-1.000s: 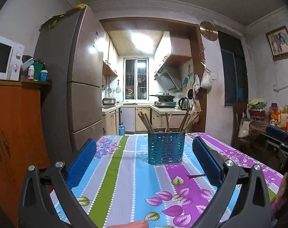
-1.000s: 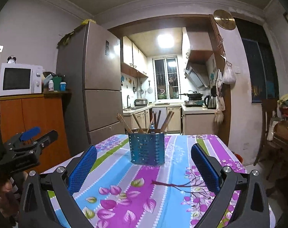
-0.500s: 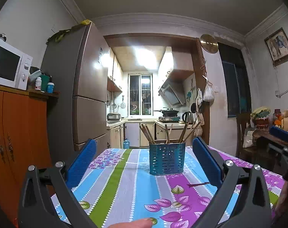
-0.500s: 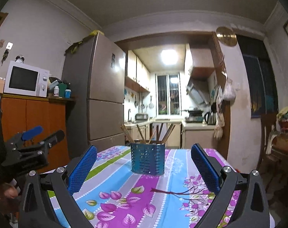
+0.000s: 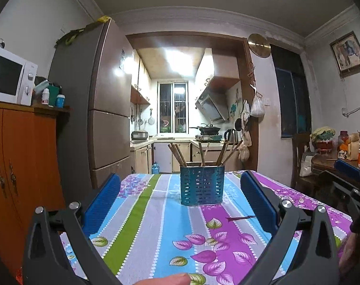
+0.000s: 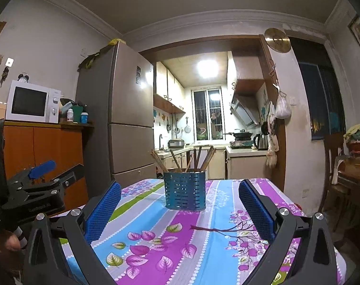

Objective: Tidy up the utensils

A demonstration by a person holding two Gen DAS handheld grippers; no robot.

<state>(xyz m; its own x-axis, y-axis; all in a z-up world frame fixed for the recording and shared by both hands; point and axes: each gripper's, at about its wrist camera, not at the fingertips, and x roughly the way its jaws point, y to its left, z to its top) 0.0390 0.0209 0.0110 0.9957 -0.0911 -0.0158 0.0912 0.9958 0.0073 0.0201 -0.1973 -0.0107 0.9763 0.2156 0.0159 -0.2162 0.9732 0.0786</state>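
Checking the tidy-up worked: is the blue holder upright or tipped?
Upright: the blue utensil holder stands flat on the tablecloth, chopsticks leaning out the top.

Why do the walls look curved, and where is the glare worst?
Both views: a fisheye lens bows the walls and ceiling toward the edges. Left wrist view: the kitchen ceiling light blows out white and glints on the fridge. Right wrist view: the same, but the utensil holder stays sharp.

The surface (image 5: 156,213) is viewed low from its near edge by both wrist cams, kitchenward; the holder (image 5: 202,184) is shared mid-frame.
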